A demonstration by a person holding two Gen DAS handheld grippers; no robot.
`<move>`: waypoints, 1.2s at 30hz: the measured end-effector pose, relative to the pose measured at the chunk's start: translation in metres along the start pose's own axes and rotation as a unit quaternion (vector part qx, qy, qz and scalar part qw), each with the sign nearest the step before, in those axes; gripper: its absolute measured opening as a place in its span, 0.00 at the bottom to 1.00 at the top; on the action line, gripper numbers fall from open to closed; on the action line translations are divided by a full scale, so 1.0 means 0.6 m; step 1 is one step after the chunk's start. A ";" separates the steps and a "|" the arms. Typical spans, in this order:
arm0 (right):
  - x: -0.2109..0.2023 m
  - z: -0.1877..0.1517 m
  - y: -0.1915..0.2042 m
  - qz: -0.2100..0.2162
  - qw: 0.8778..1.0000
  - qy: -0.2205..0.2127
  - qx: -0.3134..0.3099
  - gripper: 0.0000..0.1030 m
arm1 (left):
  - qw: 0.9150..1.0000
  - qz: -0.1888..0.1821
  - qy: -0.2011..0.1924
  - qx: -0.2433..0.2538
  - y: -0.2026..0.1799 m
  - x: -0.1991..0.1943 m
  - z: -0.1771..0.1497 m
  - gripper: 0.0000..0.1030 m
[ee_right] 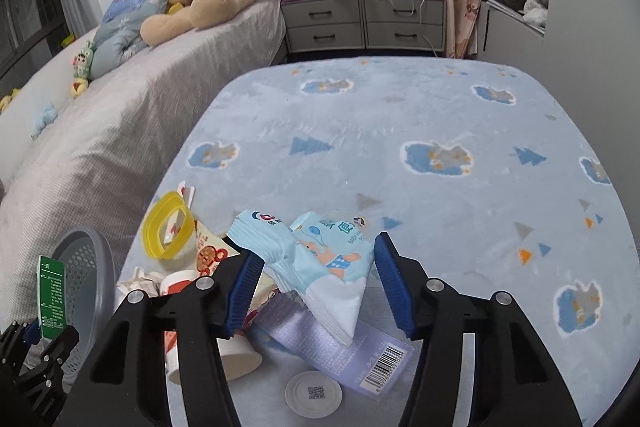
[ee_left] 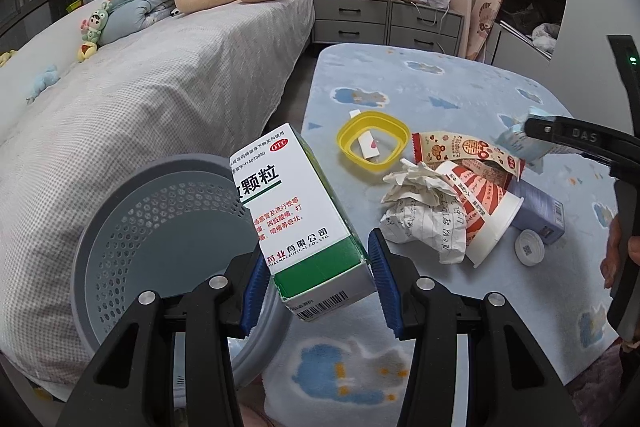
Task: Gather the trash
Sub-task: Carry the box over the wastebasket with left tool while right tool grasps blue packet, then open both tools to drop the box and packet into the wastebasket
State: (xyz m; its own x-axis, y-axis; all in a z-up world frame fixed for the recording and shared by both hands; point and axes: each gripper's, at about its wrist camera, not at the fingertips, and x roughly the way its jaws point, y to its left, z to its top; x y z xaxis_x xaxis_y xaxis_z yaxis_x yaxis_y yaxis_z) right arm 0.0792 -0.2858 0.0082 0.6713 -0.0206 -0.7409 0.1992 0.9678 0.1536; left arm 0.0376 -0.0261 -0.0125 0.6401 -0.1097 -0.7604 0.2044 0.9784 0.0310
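At the left, the left tongs (ee_left: 318, 275) grasp the medicine box (ee_left: 298, 203) beside the grey basket (ee_left: 160, 227), which stands between the bed (ee_left: 140, 99) and the blue rug (ee_right: 400, 131). The box could strike the basket rim and fall outside, because it is held tilted. To the right, the right tongs (ee_right: 316, 283) look clenched on a wipes packet (ee_right: 320, 263) above the trash pile; far rug side is free for moving

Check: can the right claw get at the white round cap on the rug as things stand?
Probably not yet. The right claw has the blue wipes packet between its fingers, so the white cap below, though uncovered, needs the packet dropped first.
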 end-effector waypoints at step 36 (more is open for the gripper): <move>-0.014 -0.085 0.431 0.230 0.956 0.054 -0.175 0.54 | 0.985 0.117 0.023 -0.123 0.299 -0.007 -0.047 0.45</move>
State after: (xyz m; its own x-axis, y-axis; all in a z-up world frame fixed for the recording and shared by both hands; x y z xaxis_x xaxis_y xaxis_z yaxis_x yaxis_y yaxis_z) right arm 0.0885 -0.0223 0.0209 0.5489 0.4348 -0.7139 -0.3623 0.8934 0.2656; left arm 0.0508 0.1549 -0.0223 0.6126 0.1264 -0.7802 -0.1343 0.9894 0.0549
